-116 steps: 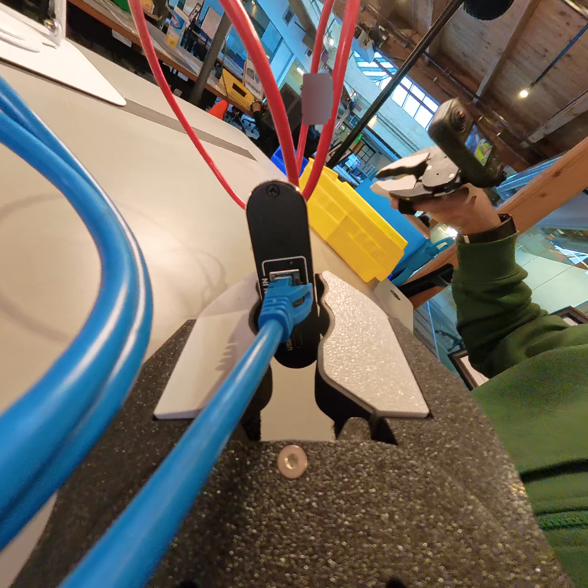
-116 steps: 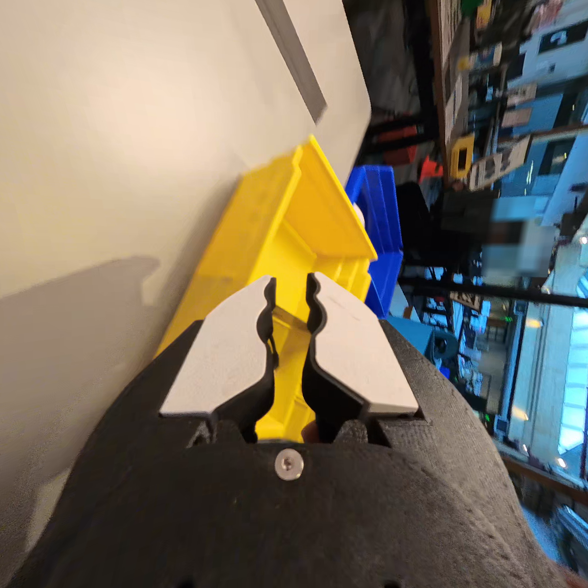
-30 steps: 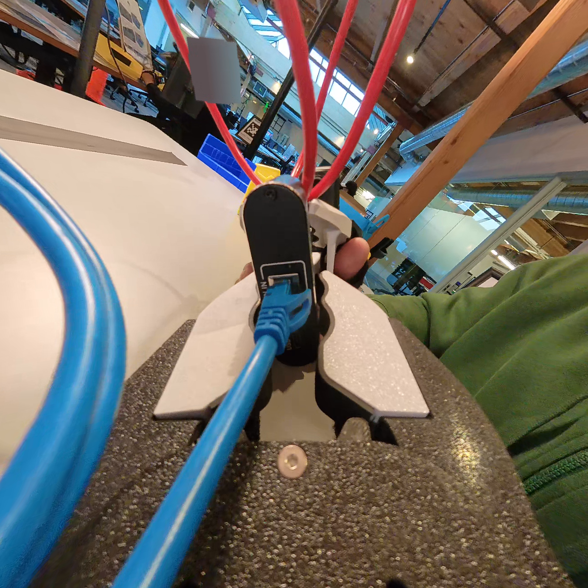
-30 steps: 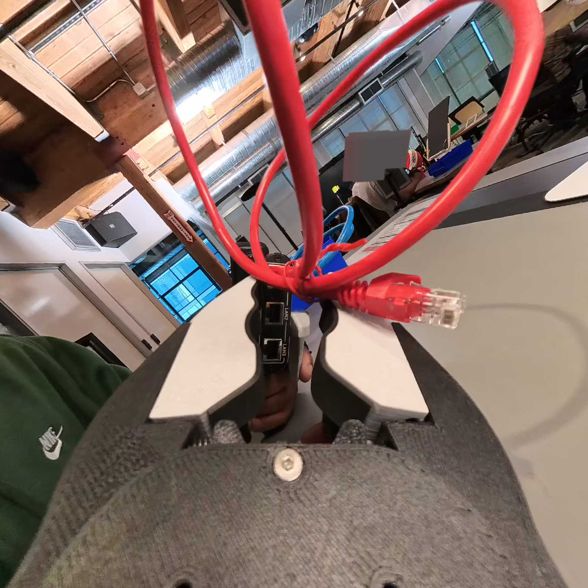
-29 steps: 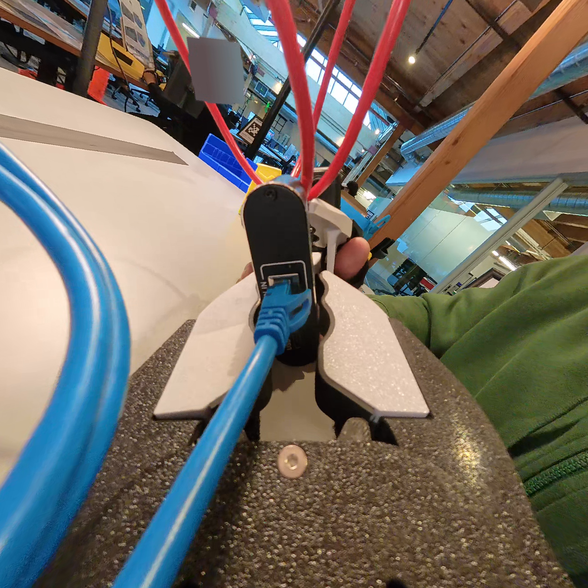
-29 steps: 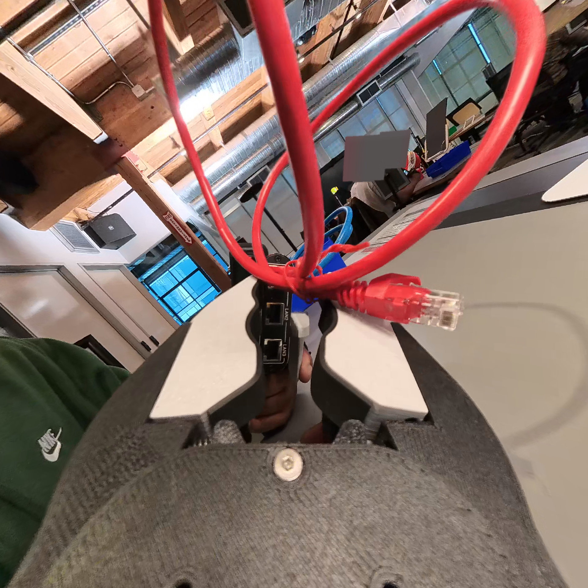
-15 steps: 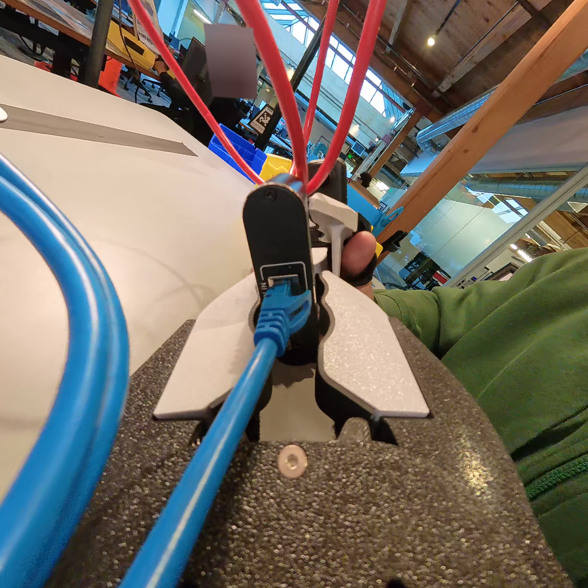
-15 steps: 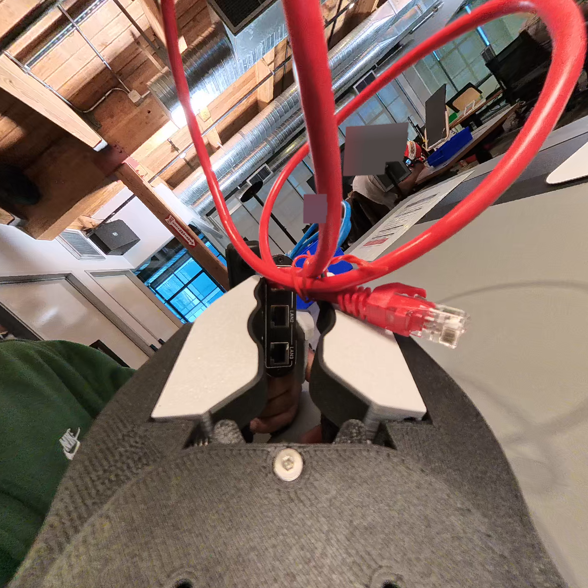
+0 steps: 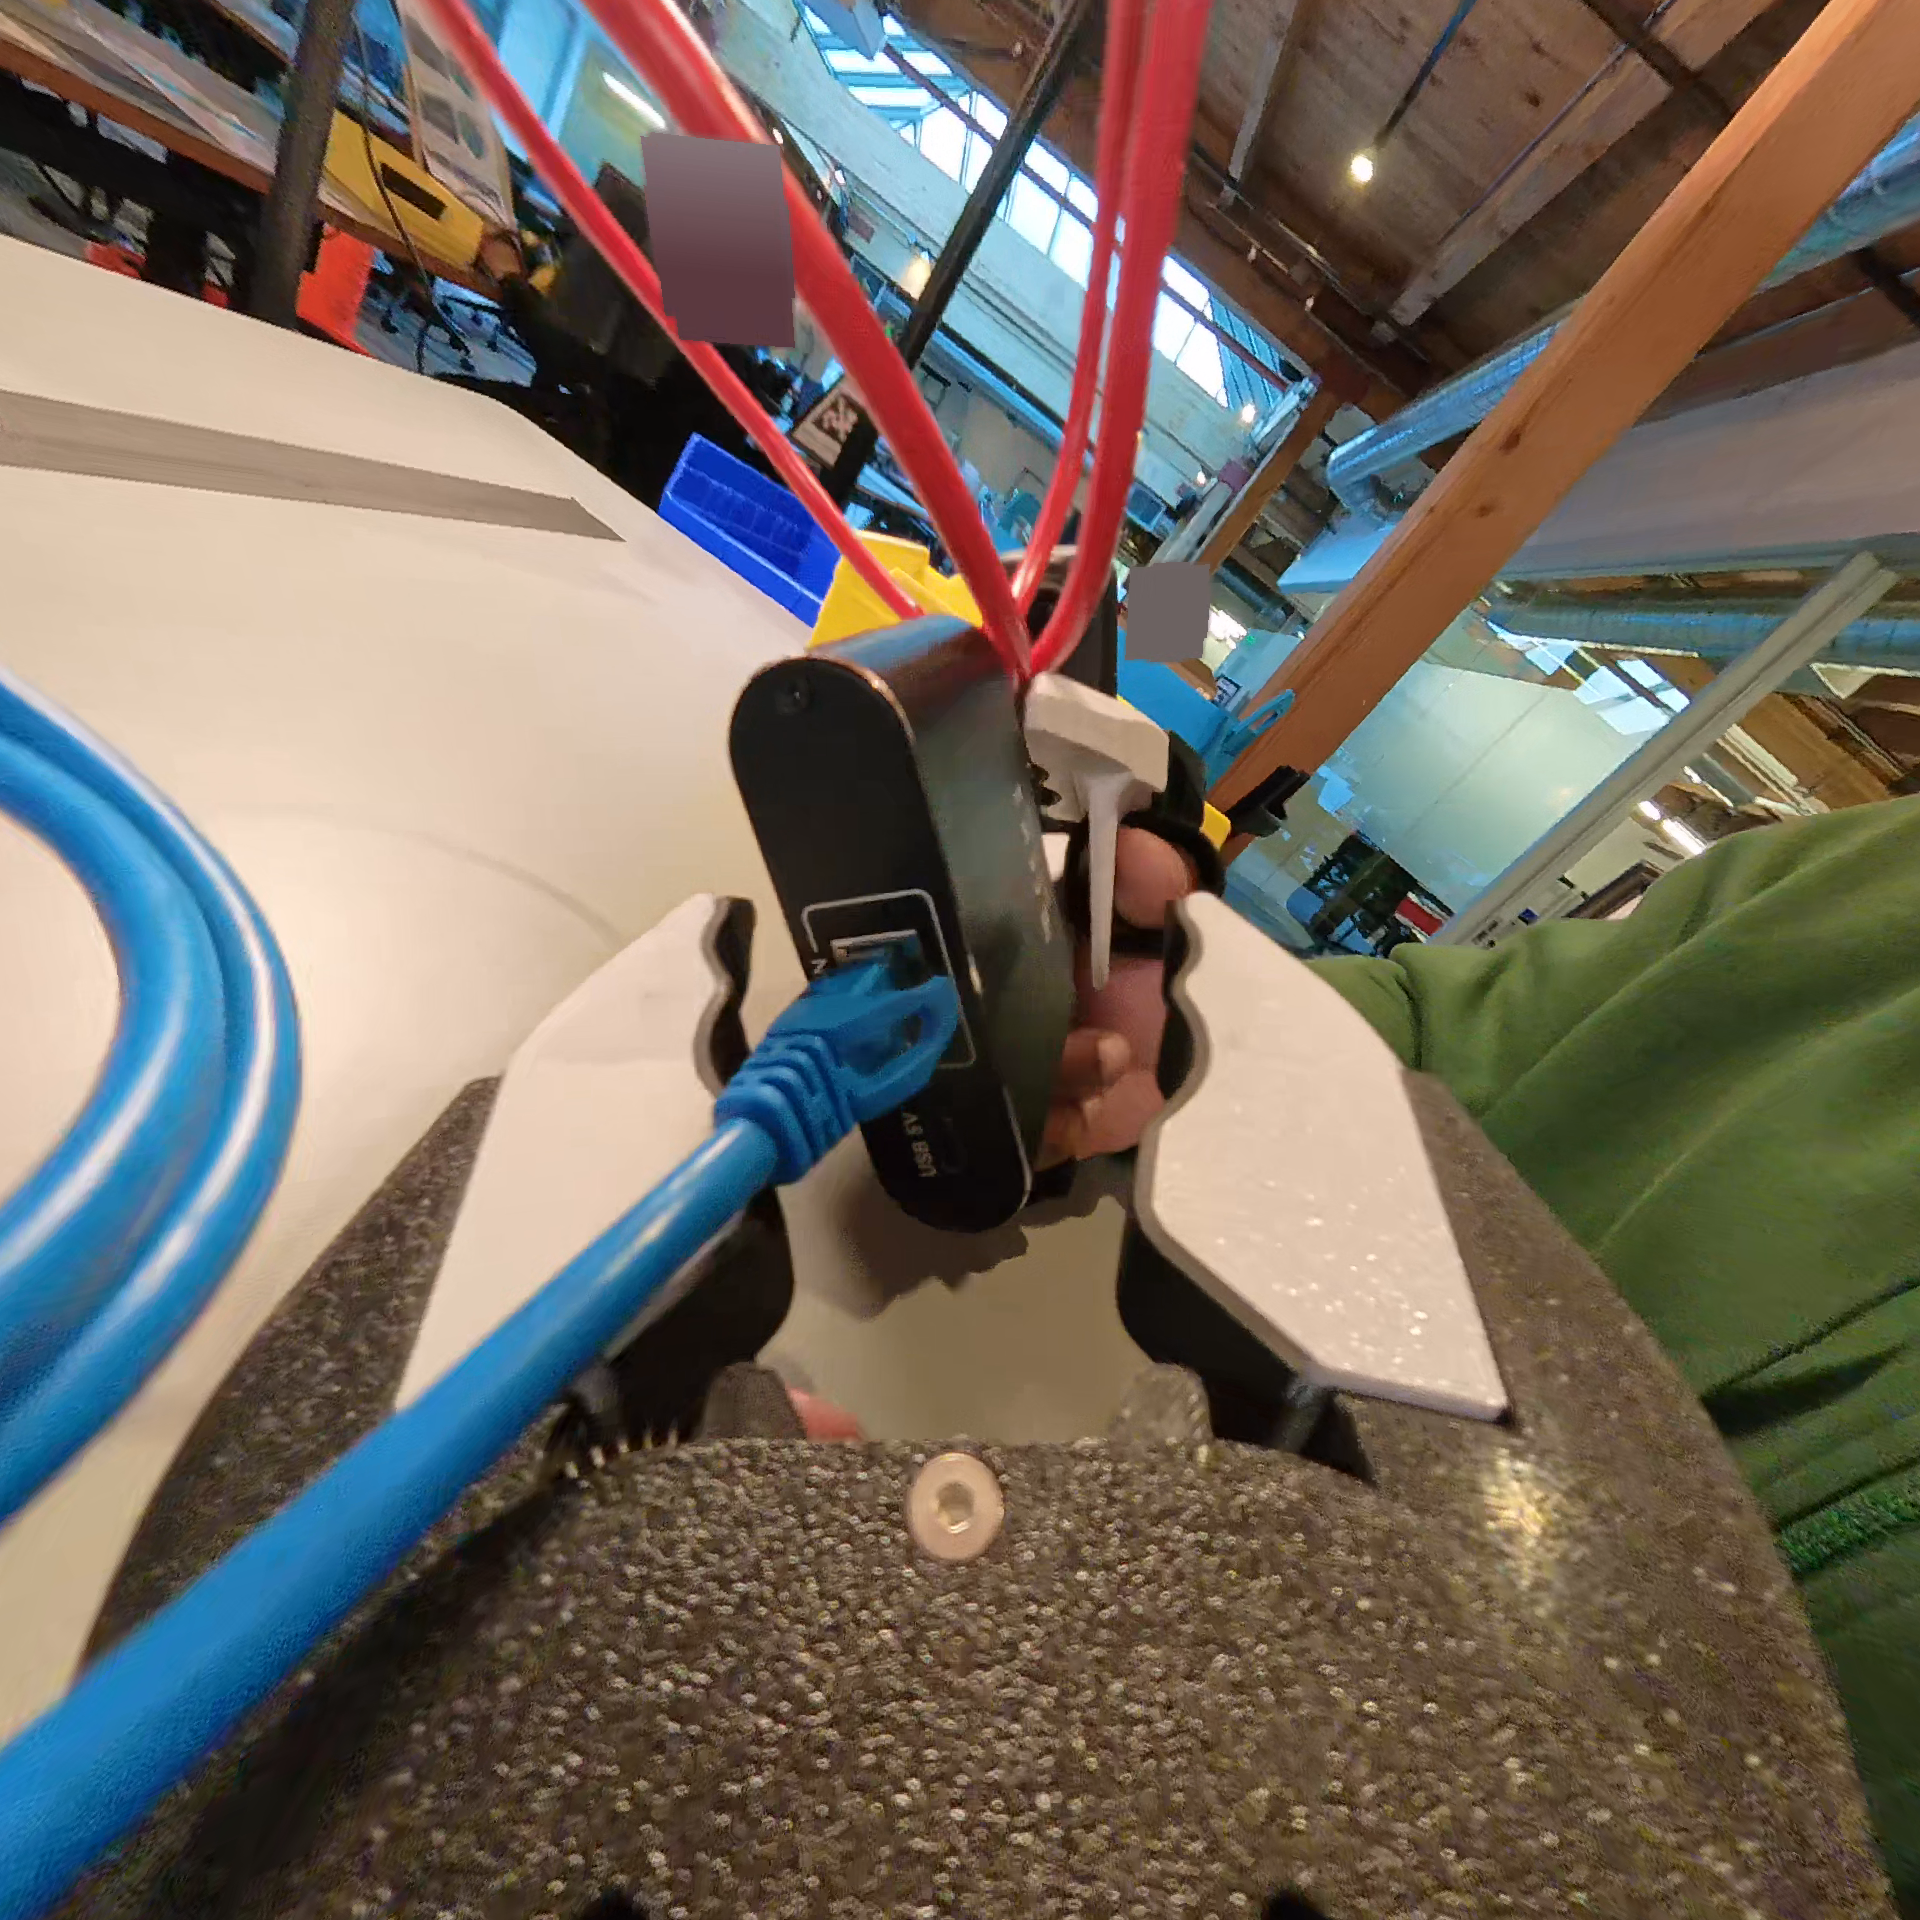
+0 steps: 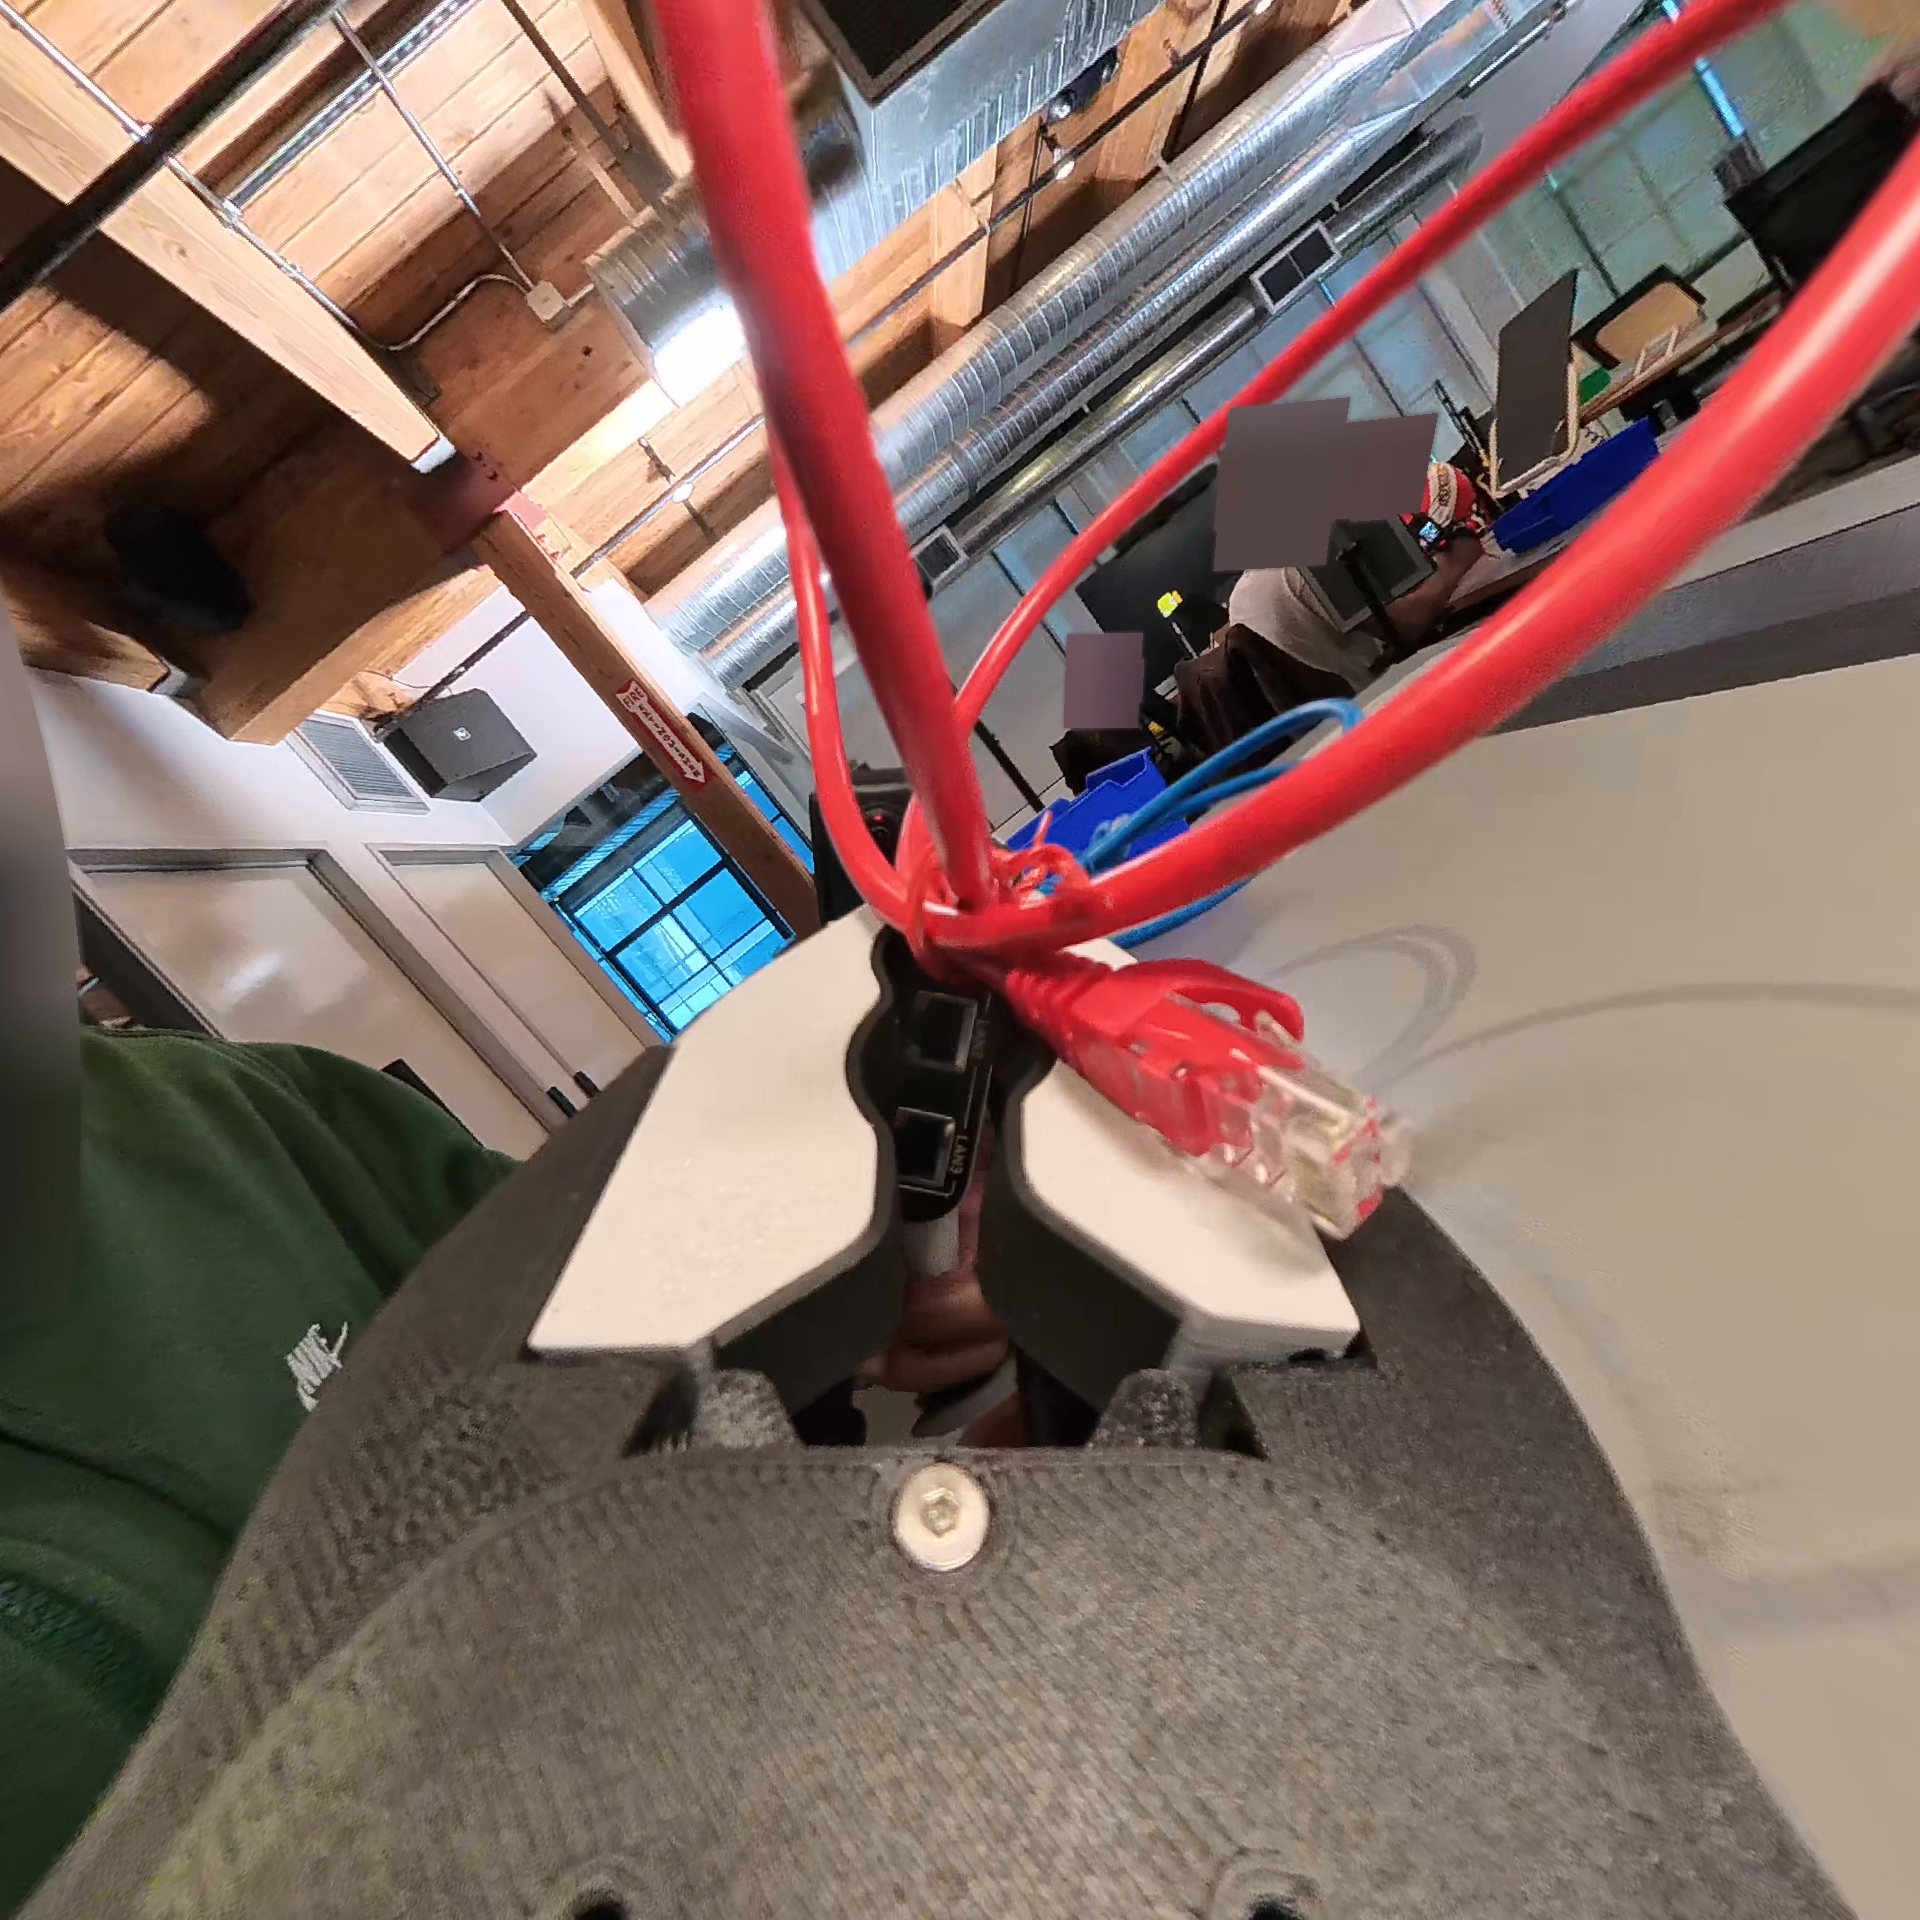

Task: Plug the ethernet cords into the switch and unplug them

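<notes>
between the left hand-held gripper (image 9: pixel 945 1049) jaws, now spread, the switch (image 9: pixel 914 914) is released; right hand-held gripper (image 10: pixel 940 1101) is clamped on it, blue plug (image 9: pixel 842 1049) seated.

Right gripper (image 10: pixel 940 1049) closed on the black switch (image 10: pixel 930 1091), grey fingers (image 10: pixel 727 1132) pressed against its two sides. Two empty ports facing the camera, one above the other. Red ethernet cable (image 10: pixel 831 416) looping overhead in several strands, gathered at a twist tie just above the switch's top end. Red plug (image 10: pixel 1205 1081) with clear tip lying unplugged across the right-hand finger, pointing down and right. Thin blue cable (image 10: pixel 1226 758) curving behind the switch, over the pale grey table (image 10: pixel 1610 1039). Dark green sleeve (image 10: pixel 187 1247) at left. Below the switch, between the fingers, possibly part of a hand, too shadowed to tell. Wooden beams and metal ducts overhead.
</notes>
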`<control>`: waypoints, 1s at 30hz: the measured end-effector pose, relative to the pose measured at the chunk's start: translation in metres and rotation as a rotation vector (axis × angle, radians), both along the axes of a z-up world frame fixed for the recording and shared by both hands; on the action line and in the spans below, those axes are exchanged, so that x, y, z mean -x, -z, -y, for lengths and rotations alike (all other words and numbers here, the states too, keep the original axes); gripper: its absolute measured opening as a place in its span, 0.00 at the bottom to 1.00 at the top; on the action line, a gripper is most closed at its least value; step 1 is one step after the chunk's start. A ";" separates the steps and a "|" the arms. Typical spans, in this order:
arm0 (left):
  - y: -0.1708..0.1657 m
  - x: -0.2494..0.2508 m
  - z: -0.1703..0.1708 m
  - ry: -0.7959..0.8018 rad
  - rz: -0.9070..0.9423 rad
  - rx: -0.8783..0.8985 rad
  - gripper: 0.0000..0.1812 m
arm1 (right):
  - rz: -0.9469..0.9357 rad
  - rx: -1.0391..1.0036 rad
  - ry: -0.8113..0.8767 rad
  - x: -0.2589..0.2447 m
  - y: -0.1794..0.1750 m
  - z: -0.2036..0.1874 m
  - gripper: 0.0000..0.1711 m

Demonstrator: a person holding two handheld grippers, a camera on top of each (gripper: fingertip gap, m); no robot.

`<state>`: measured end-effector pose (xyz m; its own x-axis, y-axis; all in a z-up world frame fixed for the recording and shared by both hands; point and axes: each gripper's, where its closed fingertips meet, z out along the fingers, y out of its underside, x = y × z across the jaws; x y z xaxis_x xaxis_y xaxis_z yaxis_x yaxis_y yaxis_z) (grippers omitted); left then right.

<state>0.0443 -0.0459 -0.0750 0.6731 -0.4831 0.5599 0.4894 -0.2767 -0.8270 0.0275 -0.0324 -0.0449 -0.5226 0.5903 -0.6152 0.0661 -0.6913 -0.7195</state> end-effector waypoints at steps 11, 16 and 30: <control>-0.032 0.012 0.010 0.078 0.468 -0.111 0.31 | -0.013 0.029 -0.072 -0.002 -0.001 0.008 0.07; -0.017 0.020 0.004 -0.032 0.379 -0.049 0.15 | 0.036 -0.012 -0.014 0.004 0.005 0.008 0.08; -0.004 0.019 0.001 -0.141 0.084 -0.019 0.15 | 0.129 -0.122 0.123 0.007 0.017 0.000 0.11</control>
